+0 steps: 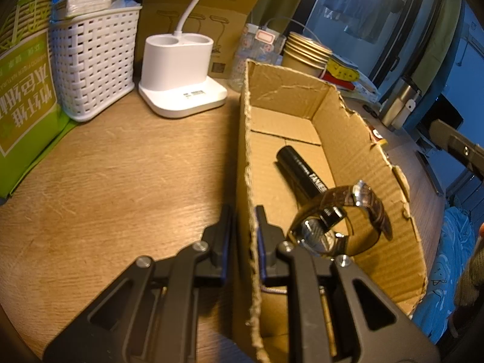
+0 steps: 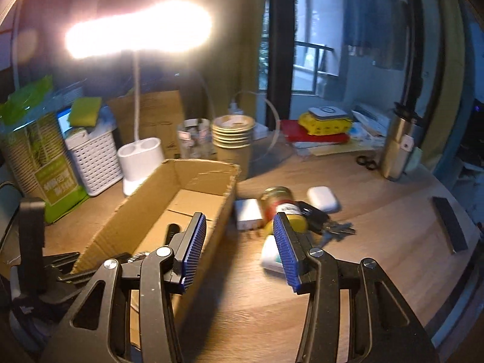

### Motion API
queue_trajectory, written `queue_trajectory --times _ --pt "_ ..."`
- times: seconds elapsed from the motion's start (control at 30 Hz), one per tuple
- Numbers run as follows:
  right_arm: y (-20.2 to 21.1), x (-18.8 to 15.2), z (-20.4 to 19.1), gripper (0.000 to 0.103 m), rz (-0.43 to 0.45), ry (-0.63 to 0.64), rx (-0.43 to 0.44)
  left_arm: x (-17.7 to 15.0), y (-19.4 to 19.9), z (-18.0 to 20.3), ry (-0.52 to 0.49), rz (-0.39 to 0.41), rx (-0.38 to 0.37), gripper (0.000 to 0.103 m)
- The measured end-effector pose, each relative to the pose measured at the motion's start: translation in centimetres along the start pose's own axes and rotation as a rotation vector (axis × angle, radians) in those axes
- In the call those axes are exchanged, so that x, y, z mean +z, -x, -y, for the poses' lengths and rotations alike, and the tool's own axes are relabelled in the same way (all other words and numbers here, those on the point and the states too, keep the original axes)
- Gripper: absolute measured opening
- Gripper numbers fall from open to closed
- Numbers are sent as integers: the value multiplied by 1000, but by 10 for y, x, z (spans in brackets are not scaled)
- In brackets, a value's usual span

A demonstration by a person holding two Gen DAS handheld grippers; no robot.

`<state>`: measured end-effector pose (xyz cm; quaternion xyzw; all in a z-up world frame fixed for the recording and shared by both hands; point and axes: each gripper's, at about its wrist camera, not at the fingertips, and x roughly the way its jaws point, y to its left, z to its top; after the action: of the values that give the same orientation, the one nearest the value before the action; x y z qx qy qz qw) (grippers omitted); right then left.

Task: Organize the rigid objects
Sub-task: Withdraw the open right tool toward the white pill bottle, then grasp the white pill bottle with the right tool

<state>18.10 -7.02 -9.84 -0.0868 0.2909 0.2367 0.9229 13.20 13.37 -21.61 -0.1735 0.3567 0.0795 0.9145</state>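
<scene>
My left gripper (image 1: 243,214) is shut on the near wall of an open cardboard box (image 1: 348,139), one finger outside and one inside. On the box floor lie a black marker (image 1: 299,172) and a wristwatch (image 1: 367,201) with a brown strap. My right gripper (image 2: 238,216) is open with nothing between its blue pads and hangs above the desk by the box's (image 2: 145,199) right wall. Beyond it on the wood lie a white charger plug (image 2: 248,214), a yellow-lidded jar (image 2: 279,205) on its side, a key bunch (image 2: 326,224), a white earbud case (image 2: 322,199) and a small white container (image 2: 270,254).
A white lamp base (image 1: 178,72), a woven white basket (image 1: 93,66) and stacked paper cups (image 2: 231,136) stand behind the box. A steel flask (image 2: 396,148), scissors (image 2: 367,161) and a black slab (image 2: 450,227) sit to the right. The lit lamp head glares overhead.
</scene>
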Motion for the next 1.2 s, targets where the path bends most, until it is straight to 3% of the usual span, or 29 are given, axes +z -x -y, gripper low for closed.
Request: queue_trajectory --times 0.37,0.47,0.67,0.8,0.97,1.2 --pt "-10 -24 50 50 -29 -94 -80 0 0 0 0 0 0 15" --pt "-17 -30 57 64 -36 -111 -89 0 0 0 0 0 0 15" --pt "-33 -38 67 73 -47 -130 -93 0 0 0 1 0 0 15" --pt "-49 -43 73 73 -73 -140 -79 0 0 0 1 0 1 15" --pt "-66 -46 76 74 -97 -153 -1 0 0 1 0 0 0 15" --pt "-75 -47 70 74 -146 -135 14 -1 0 2 -1 0 0 15"
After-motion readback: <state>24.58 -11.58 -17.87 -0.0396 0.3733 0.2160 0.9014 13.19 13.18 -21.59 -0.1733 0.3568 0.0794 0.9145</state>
